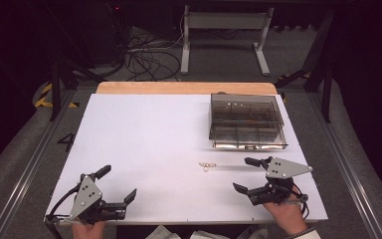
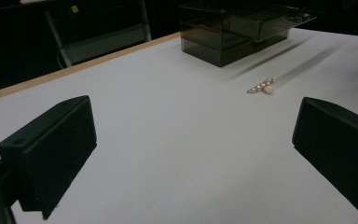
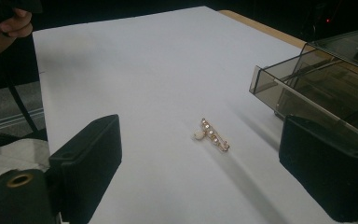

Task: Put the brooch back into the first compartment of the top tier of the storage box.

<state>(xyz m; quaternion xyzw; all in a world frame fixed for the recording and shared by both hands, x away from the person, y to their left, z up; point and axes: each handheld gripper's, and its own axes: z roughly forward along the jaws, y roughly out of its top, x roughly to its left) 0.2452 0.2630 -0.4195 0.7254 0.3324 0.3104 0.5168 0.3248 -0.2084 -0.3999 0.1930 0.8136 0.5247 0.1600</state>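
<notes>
The brooch (image 1: 208,165), a small gold pin w/ pearls, lies flat on the white table (image 1: 144,144), just in front of the smoky box (image 1: 247,122) and apart from it. The right gripper (image 1: 251,174) hovers near the brooch on the person's side of it, jaws wide open and holding nothing; in the right gripper view the brooch (image 3: 212,135) sits between the two jaws but farther out. The left gripper (image 1: 117,183) is well apart from the brooch, near the front edge of the table, also wide open and empty. Risks, as a judgement: the pin is thin and very low, so the jaws may close above it, or push it along the smooth surface instead of taking it; if the approach is too steep the tips may hit the table. A push toward the box can slide the brooch against the box wall, where one jaw has no space. Room for moving: the side of the brooch away from the box is open, approx. all bare table; behind it the box blocks.
</notes>
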